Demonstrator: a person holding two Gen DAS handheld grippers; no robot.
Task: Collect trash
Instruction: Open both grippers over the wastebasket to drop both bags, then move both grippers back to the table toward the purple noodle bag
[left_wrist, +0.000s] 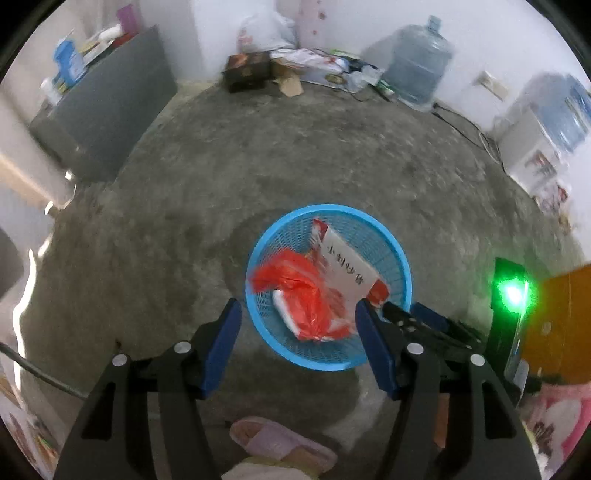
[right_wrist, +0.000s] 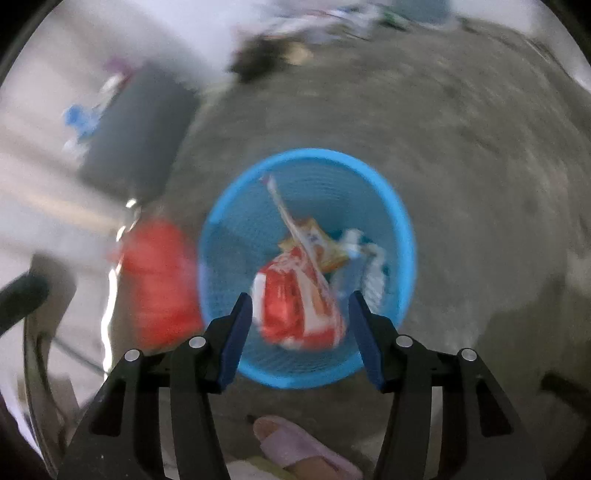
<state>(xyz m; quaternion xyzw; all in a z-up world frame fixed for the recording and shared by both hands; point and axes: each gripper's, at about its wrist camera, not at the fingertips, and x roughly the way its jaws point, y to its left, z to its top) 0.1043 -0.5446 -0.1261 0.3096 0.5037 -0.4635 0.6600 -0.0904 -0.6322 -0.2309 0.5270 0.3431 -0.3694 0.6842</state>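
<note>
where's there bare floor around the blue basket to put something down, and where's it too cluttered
Bare concrete floor spreads wide beyond the blue basket, toward the dark cabinet on one side and the water jug on the other. Crowded: the boxes and bags along the far wall, and the near side, where a slippered foot stands. The basket already holds wrappers.

A large water jug (left_wrist: 419, 61) is standing against the far wall on the grey concrete floor (left_wrist: 295, 147). Beside it, a dark box (left_wrist: 248, 71) and scattered papers (left_wrist: 317, 66) are lying along the wall. A dark cabinet (left_wrist: 110, 110) is standing at left. A pink slipper (left_wrist: 280, 443) is showing at the bottom edge.
</note>
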